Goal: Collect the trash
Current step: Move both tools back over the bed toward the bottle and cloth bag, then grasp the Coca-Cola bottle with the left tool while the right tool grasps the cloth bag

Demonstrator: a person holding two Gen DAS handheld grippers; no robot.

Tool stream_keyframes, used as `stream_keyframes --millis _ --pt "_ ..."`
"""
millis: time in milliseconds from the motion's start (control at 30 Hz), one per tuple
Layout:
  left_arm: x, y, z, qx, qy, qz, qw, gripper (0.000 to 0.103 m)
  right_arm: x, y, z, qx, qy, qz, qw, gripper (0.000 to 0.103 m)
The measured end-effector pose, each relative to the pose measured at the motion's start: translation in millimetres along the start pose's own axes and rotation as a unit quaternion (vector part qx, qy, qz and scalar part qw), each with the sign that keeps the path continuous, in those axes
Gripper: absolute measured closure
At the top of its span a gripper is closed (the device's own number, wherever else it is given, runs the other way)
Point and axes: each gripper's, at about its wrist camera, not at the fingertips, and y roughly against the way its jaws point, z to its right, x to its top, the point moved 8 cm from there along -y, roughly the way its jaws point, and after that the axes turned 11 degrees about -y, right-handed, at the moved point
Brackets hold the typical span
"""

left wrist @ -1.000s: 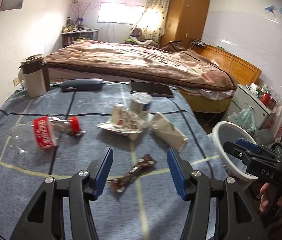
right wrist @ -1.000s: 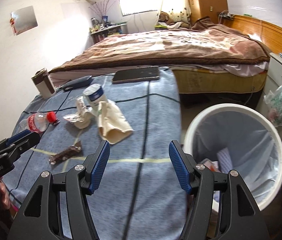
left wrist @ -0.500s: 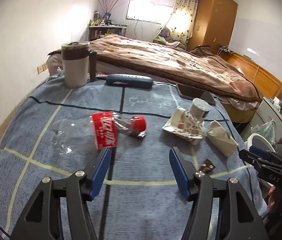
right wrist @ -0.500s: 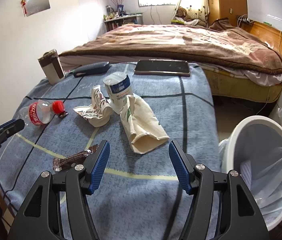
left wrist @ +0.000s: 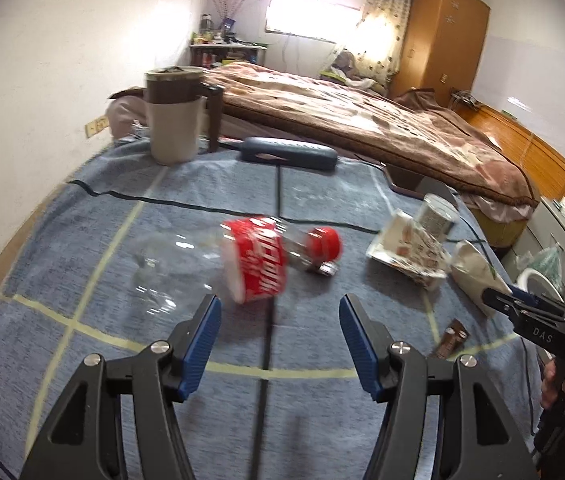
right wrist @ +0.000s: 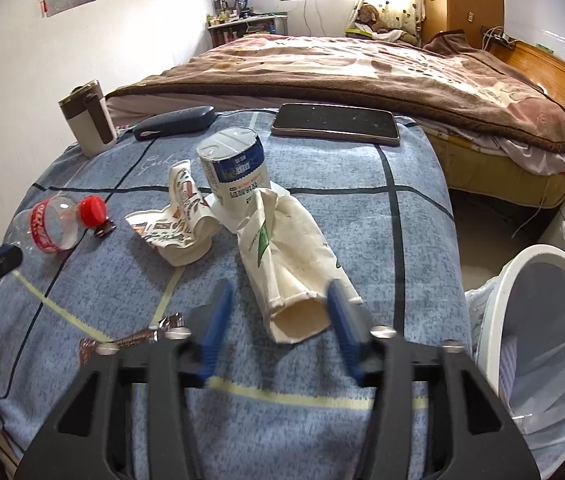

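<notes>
Over a blue woven blanket (left wrist: 82, 264) with pale and dark grid lines, spread across the table. Far left corner: a beige cylindrical mug (left wrist: 174, 114) with a brown lid band and handle, upright. Just right of it along the far edge, a dark smooth oblong case (left wrist: 288, 154), lying flat. Mid-blanket: a clear crumpled plastic bottle (left wrist: 210, 262) on its side, red label, red cap pointing right. Left gripper (left wrist: 276, 330) hovering just short of that bottle, blue ribbed pads spread, nothing between them. Further right, a crushed printed paper carton (right wrist: 180, 226), and touching it behind, a white can (right wrist: 236, 172) with a blue band, upright. Leaning out from the can toward the near edge, a flattened cream paper cup (right wrist: 294, 260), open mouth forward. Right gripper (right wrist: 278, 324) around that mouth, pads blurred, jaws just closing in, not yet pressed on the paper. Near edge, left of it, a shiny brown foil wrapper (right wrist: 134, 338). Far edge, a flat dark tablet (right wrist: 334, 124). Off the right edge, a white round bin (right wrist: 538, 320) with a thin plastic liner.
</notes>
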Motion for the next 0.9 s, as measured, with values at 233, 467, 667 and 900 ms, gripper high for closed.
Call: stream_keyframes --millis 233,467,667,900 --pt "1 -10 -35 0.011 0.037 -0.004 0.9993 0.038 -1 5 -7 0.015 -0.004 0.007 1.000 0.090" --pt "1 -8 -63 0.026 0.061 0.005 0.9978 0.037 -8 5 -15 0.022 0.003 0.005 1.000 0.092" --pt "5 -15 -69 0.003 0.065 0.003 0.9979 0.033 -9 6 -17 0.035 0.000 0.006 0.999 0.092" --pt "-1 -18 -36 -0.078 0.072 0.000 0.9943 0.033 -8 6 -17 0.033 -0.004 0.007 0.999 0.092"
